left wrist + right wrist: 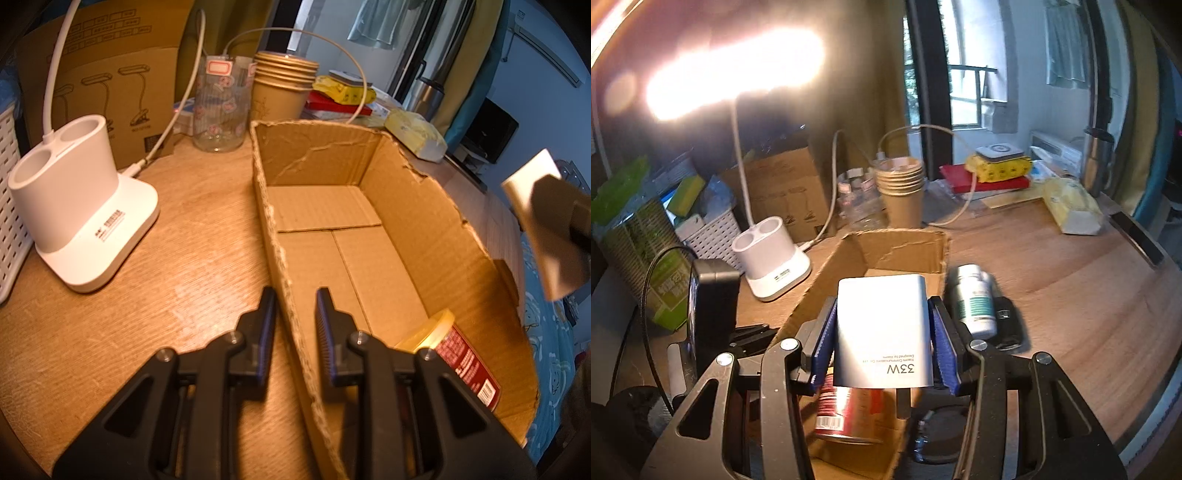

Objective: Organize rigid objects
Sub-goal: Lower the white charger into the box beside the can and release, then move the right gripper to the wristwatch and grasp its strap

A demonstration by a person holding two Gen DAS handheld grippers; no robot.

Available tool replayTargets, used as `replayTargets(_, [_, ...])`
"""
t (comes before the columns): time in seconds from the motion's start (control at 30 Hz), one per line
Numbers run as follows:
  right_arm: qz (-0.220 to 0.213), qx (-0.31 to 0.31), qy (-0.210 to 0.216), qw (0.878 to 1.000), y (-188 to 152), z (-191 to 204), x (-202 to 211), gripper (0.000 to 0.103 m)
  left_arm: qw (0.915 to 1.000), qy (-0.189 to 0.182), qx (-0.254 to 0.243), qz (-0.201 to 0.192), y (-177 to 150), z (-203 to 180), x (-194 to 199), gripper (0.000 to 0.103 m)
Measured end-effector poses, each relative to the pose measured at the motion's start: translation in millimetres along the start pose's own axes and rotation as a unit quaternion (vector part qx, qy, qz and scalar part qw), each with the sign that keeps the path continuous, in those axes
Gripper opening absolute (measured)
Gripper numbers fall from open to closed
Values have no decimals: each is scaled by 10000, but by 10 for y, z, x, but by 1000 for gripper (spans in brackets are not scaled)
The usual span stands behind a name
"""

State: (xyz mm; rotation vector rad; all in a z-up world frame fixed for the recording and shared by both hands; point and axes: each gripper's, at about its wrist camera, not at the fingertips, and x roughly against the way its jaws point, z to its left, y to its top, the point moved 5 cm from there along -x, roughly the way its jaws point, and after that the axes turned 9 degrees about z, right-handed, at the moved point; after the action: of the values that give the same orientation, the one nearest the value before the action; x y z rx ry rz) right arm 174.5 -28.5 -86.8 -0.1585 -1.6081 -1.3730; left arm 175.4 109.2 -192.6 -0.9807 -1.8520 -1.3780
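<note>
Fingers (938,332) of the right gripper (882,332) are clamping a white 33W charger block (882,325) by its two sides, and the block is hanging above the near end of the open cardboard box (905,247), with its printed label reading upside down toward the camera. Beneath it, inside the box, a red-labelled can (846,413) with a yellow lid is lying on its side. Just right of the box, on the wooden desk (1071,295), a white pill bottle (973,299) is lying beside a black key fob (1006,325), the two touching or nearly so. The left gripper (295,328) is sitting with its jaws parted and straddling the torn left wall of the same box (273,236), one finger outside and one inside; whether the pads are pressing the cardboard is unclear. From this side the can (454,354) is showing at the near right of the box floor, and the charger block (543,221) is appearing blurred at the right edge. Further left, a white lamp base (81,199) with two round wells is standing on the desk, and behind the box are standing a patterned drinking glass (221,107) and a stack of paper cups (284,88).
</note>
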Motion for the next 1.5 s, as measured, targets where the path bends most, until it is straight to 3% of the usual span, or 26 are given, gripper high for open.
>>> replayTargets(0.37, [444, 67, 189, 9988, -131, 148, -383, 50, 10000, -1, 0, 1, 1, 1, 0, 23])
replayTargets(0.73, [657, 20, -192, 9977, -216, 102, -507, 50, 10000, 0, 0, 0, 1, 2, 0, 23])
replayTargets(1.0, [659, -92, -213, 9976, -246, 46, -482, 52, 10000, -1, 0, 1, 2, 3, -1, 23])
replayTargets(1.07, [647, -57, -222, 9976, -255, 58, -460, 54, 10000, 0, -1, 1, 2, 3, -1, 23])
replayTargets(1.13, [594, -31, -207, 9980, -251, 72, -430, 71, 10000, -5, 2, 1, 2, 3, -2, 23])
replayTargets(1.5, [321, -158, -194, 9992, -276, -37, -213, 72, 10000, -6, 7, -1, -5, 0, -10, 23])
